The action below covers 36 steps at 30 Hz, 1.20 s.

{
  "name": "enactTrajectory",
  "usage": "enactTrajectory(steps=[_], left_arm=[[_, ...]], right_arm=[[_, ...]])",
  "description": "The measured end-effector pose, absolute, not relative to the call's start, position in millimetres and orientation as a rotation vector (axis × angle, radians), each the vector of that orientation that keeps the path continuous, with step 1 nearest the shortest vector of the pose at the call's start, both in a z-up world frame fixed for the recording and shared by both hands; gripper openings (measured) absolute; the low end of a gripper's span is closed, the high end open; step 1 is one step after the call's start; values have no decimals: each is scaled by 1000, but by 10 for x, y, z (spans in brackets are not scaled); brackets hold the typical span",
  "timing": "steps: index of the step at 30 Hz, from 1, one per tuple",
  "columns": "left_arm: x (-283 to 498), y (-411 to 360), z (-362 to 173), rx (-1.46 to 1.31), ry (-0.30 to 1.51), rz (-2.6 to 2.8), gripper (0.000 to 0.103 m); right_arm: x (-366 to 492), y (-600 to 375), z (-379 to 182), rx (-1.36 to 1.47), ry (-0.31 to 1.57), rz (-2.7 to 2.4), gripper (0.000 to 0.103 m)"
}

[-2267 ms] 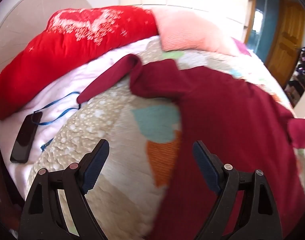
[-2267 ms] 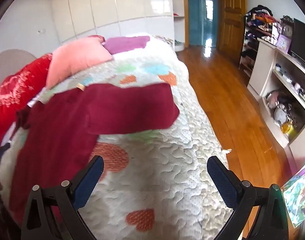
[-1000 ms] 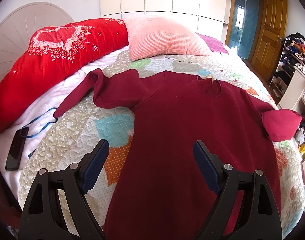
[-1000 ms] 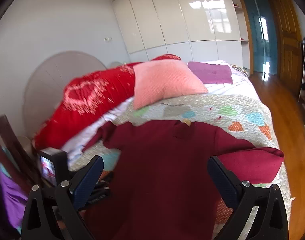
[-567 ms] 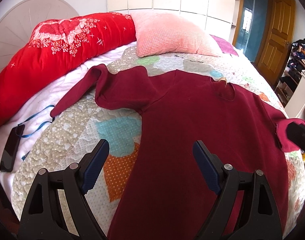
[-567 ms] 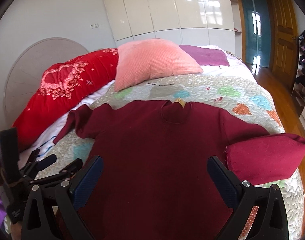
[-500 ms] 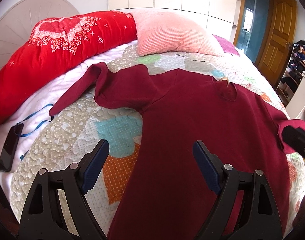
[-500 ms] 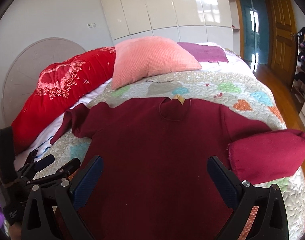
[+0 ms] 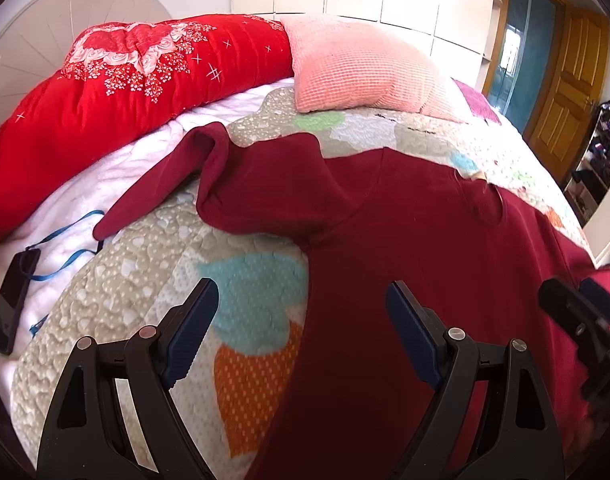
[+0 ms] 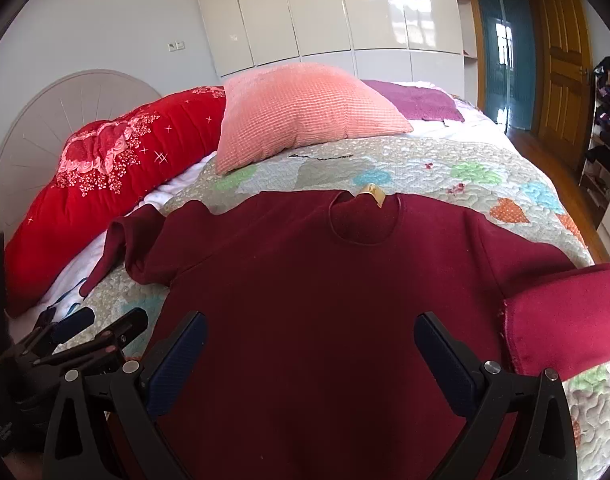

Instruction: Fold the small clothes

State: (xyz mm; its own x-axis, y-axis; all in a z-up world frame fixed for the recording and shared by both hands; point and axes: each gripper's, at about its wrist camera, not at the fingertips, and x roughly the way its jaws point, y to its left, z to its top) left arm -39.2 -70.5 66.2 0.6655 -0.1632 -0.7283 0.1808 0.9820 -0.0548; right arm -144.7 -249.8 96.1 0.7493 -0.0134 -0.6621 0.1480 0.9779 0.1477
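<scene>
A: Report the garment position.

B: The maroon shirt (image 10: 325, 280) lies flat on the quilt (image 10: 445, 164), neckline toward the pink pillow (image 10: 301, 108). One sleeve is crumpled on the red bolster (image 9: 117, 88) side of the shirt; the other is folded back at the opposite side.

A: Differences between views?

B: Only the left wrist view shows the black phone (image 9: 11, 300) with its blue lanyard, on the white sheet beside the crumpled sleeve. Only the right wrist view shows the folded sleeve in full and the purple cloth behind the pillow.

A: Finger state?

B: Left gripper (image 9: 301, 320): fingers spread, straddling the shirt's side edge, holding nothing. Right gripper (image 10: 309, 356): fingers spread above the shirt body, holding nothing.

A: Containers?

B: No container is in clear view.
</scene>
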Motion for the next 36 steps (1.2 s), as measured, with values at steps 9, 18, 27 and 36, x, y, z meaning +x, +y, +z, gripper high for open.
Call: enactTrajectory(steps=[9, 18, 27, 36], left_arm=[[-70, -768, 581, 55, 784, -188, 86], [93, -683, 508, 44, 811, -192, 86], [94, -506, 501, 3, 821, -179, 86], [338, 155, 464, -324, 889, -166, 86]], right_arm=[[-1028, -2407, 866, 212, 674, -145, 103], [-903, -2288, 665, 172, 722, -138, 103], [-914, -2309, 638, 180, 722, -162, 103], [-879, -2269, 581, 175, 740, -135, 103]])
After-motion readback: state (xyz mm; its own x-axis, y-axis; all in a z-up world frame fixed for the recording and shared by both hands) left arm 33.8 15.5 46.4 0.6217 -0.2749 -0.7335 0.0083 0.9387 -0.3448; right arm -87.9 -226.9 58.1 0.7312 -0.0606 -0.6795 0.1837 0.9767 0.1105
